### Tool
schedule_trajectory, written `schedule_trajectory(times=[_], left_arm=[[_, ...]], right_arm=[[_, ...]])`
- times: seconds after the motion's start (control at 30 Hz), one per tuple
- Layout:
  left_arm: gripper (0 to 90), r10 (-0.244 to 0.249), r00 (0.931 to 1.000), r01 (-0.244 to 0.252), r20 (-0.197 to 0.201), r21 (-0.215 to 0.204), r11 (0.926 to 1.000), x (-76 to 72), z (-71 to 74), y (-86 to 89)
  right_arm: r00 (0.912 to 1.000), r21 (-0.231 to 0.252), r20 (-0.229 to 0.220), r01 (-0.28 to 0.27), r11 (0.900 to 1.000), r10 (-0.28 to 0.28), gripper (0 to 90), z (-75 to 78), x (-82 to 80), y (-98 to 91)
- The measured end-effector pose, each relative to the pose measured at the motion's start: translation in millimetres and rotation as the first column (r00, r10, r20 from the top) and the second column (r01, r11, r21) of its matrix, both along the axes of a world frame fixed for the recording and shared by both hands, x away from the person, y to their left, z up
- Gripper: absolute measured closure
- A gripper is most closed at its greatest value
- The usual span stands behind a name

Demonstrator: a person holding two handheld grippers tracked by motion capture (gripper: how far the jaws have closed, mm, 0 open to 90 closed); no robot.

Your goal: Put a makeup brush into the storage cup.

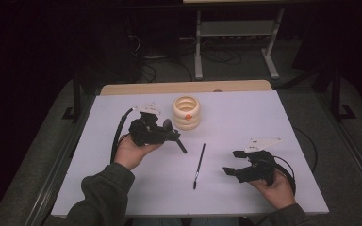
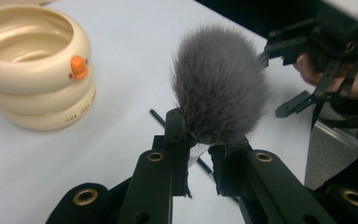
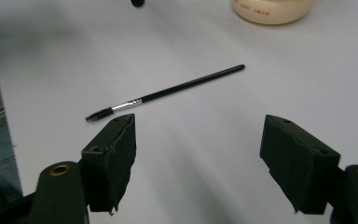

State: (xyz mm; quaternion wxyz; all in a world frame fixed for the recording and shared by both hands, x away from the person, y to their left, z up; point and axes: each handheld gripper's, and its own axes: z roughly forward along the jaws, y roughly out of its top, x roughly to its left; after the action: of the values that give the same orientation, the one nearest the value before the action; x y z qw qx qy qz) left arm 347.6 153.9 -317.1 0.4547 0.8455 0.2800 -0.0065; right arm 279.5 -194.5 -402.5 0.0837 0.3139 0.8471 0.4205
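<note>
Left claw [image 1: 169, 133] clamped shut, right claw [image 1: 232, 162] spread wide

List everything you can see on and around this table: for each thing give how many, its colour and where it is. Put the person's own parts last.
Fluffy brush: one, grey bristles, black handle, clamped in the left gripper.
Thin spoolie brush: one, black, lying mid-table.
Ringed holder: one, cream with an orange duck mark, far middle.
Table: one, white top.
Stand legs: grey, on the floor behind.
Left gripper: one, black, left of the holder.
Right gripper: one, black, open, right of the spoolie.
Hands: two, dark green sleeves.
</note>
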Motion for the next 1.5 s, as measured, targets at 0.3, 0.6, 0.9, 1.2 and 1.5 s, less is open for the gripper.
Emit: schedule_trajectory(times=[0.3, 0.6, 0.9, 1.2, 1.5], left_arm=[[77.8, 0.029, 0.9994, -0.029, -0.020, -0.026, 0.9992, 22.6, 21.1, 2.7], [77.8, 0.026, 0.9993, -0.027, 0.026, 0.047, 0.9985, 40.7, 43.2, -16.5], [77.9, 0.107, 0.9941, -0.106, -0.018, 0.081, 0.9911, 78.9, 41.0, -13.5], [78.0, 0.168, 0.9857, -0.168, 0.000, 0.078, 0.9828, 104.9, 52.2, -19.7], [77.9, 0.204, 0.9790, -0.203, -0.007, 0.067, 0.9769, 119.2, 39.4, -27.3]], right_arm=[[0.9983, 0.028, 0.013, 0.056, 0.9981, -0.056, 23.6, 3.4, 0.2, -7.3], [0.9974, 0.031, -0.011, 0.072, 0.9969, -0.072, 21.4, 0.1, 2.4, -8.9], [0.9972, 0.033, -0.011, 0.074, 0.9967, -0.074, 21.8, 0.3, 2.5, -10.3], [0.9972, 0.018, 0.002, 0.075, 0.9970, -0.075, 22.1, 0.7, 3.7, -12.5], [0.9956, 0.032, -0.002, 0.094, 0.9950, -0.094, 22.1, 1.7, 4.1, -16.3]])
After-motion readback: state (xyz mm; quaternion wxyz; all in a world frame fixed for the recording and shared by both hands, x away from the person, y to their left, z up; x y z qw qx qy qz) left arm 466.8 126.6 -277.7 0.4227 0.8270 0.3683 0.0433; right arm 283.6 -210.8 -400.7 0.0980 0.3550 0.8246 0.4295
